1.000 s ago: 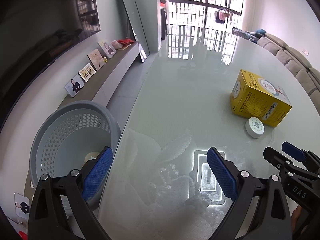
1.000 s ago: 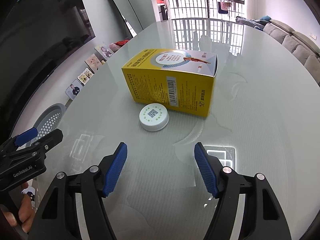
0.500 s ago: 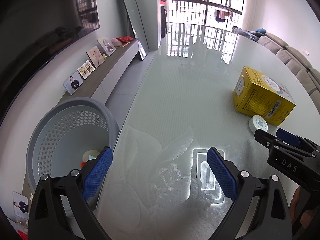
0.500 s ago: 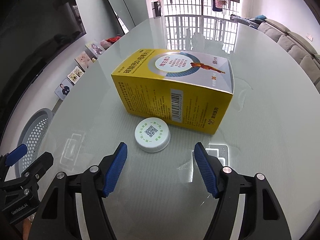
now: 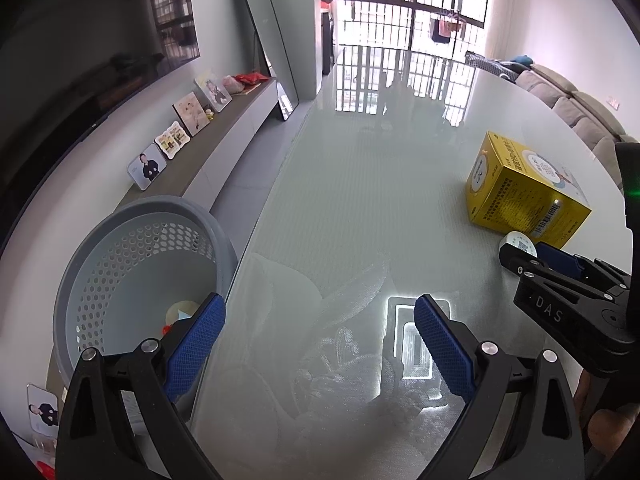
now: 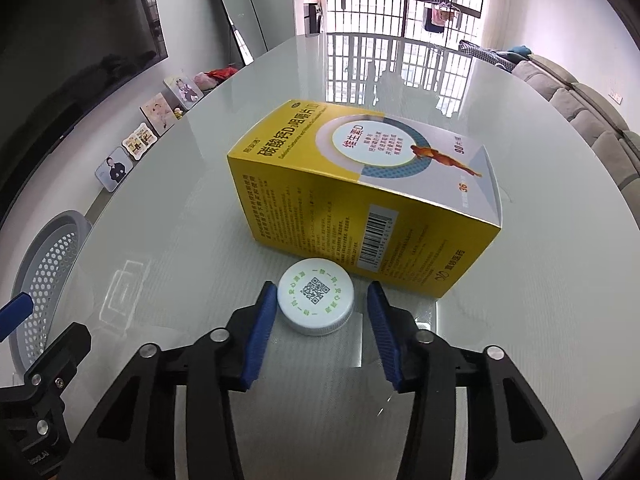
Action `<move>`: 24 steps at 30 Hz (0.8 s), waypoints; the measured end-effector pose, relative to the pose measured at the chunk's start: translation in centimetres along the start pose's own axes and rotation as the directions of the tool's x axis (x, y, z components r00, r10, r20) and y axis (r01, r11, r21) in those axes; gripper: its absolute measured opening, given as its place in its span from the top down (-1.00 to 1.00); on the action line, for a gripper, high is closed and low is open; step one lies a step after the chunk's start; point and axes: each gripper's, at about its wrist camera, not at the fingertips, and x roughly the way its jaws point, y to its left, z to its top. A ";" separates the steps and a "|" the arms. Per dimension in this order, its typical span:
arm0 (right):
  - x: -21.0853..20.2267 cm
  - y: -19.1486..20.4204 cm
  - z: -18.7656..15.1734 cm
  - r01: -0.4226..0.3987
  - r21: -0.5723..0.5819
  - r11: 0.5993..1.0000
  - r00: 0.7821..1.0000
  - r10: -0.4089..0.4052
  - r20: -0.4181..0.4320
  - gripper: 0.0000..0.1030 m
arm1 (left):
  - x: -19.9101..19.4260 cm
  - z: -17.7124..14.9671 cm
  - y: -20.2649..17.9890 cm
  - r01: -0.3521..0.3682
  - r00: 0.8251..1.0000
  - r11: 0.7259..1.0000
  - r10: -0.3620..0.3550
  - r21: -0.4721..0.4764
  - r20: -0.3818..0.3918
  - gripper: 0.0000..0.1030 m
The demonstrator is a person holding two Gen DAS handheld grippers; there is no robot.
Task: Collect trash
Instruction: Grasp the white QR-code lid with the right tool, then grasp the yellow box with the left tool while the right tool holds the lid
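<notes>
A white screw cap [image 6: 316, 302] with a QR code lies on the glass table [image 6: 168, 216], just in front of a yellow medicine box [image 6: 360, 200]. My right gripper [image 6: 322, 286] straddles the cap with its jaws closing. The left pad is at the cap's rim and a small gap shows at the right pad. From the left wrist view the cap [image 5: 518, 242] and box [image 5: 520, 184] sit at the right, with the right gripper [image 5: 528, 252] at the cap. My left gripper [image 5: 319, 300] is open and holds nothing, hovering over the table's near left edge.
A grey perforated basket [image 5: 132, 216] stands on the floor left of the table, with a pale item and something red [image 5: 180, 312] at its bottom. Photo frames [image 5: 176, 140] line a low cabinet by the wall. A sofa [image 5: 580, 112] runs along the far right.
My right gripper has moved forward to the white cap and its jaws have narrowed around it. The left gripper has stayed where it was, still open.
</notes>
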 end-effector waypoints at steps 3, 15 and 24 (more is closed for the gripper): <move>-0.4 -0.4 -0.2 -0.032 0.003 0.999 0.999 0.032 -0.008 0.25 | -0.4 0.1 -0.6 0.004 1.000 1.000 -0.004 0.008 0.005 -0.82; -4.5 -9.0 -3.9 0.013 0.109 0.994 1.000 -0.013 0.001 0.25 | -1.5 1.7 -7.8 0.116 0.993 0.990 -0.118 0.077 0.024 -0.82; -5.1 -17.5 -5.4 0.045 0.267 0.963 0.998 -0.052 0.020 0.25 | -1.1 3.9 -16.1 0.193 0.979 0.971 -0.201 0.144 0.042 -0.83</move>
